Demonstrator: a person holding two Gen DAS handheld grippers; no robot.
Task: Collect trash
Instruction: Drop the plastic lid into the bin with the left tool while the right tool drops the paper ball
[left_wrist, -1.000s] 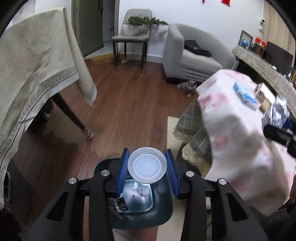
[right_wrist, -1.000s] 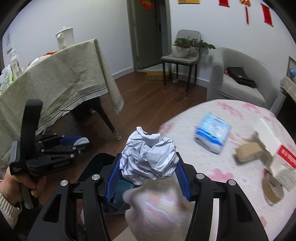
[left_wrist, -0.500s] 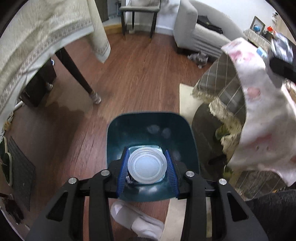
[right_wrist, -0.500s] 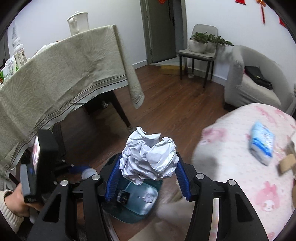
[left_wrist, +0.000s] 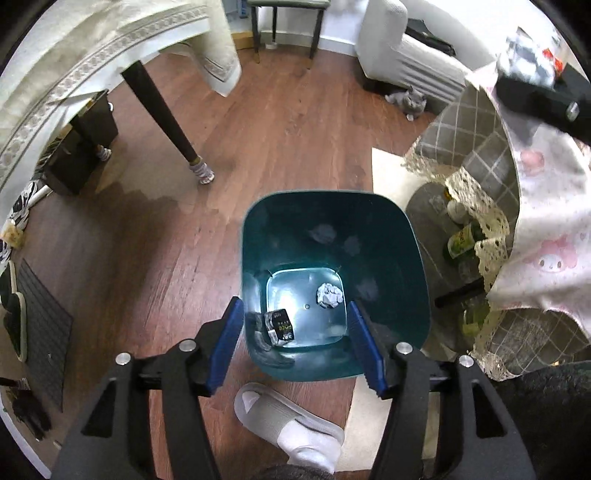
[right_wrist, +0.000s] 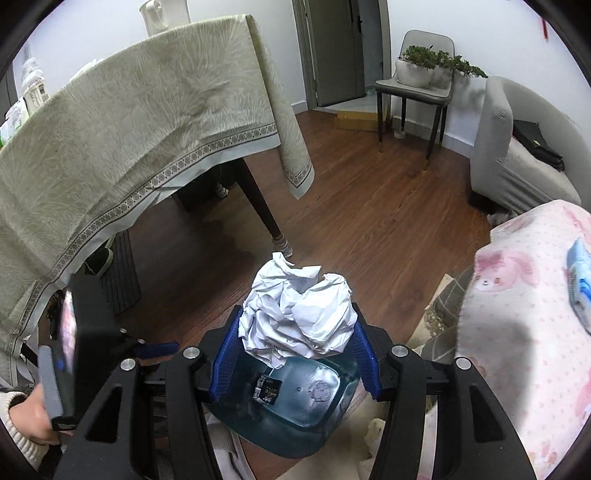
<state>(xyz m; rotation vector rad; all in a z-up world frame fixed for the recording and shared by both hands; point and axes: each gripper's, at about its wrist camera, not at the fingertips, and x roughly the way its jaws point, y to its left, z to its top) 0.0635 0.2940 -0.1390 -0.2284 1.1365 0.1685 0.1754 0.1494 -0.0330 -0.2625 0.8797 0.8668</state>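
A teal trash bin (left_wrist: 417, 258) stands on the wood floor below me. A small crumpled paper ball (left_wrist: 329, 294) and a dark wrapper (left_wrist: 279, 325) lie on its bottom. My left gripper (left_wrist: 297, 347) is open and empty above the bin's near rim. My right gripper (right_wrist: 295, 354) is shut on a large crumpled white paper ball (right_wrist: 299, 317), held over the bin (right_wrist: 295, 428). The clear plastic lid that the left gripper held is not clearly visible.
A table with a beige cloth (right_wrist: 129, 122) stands at left, its dark leg (left_wrist: 166, 118) near the bin. A pink-clothed table (right_wrist: 524, 317) is at right with a blue packet (right_wrist: 580, 273). A white slipper (left_wrist: 291, 424) lies by the bin. A grey armchair (right_wrist: 517, 155) is behind.
My left gripper has opened and the clear lid is gone from its fingers. Both grippers have moved over the bin. The right still holds the paper ball.
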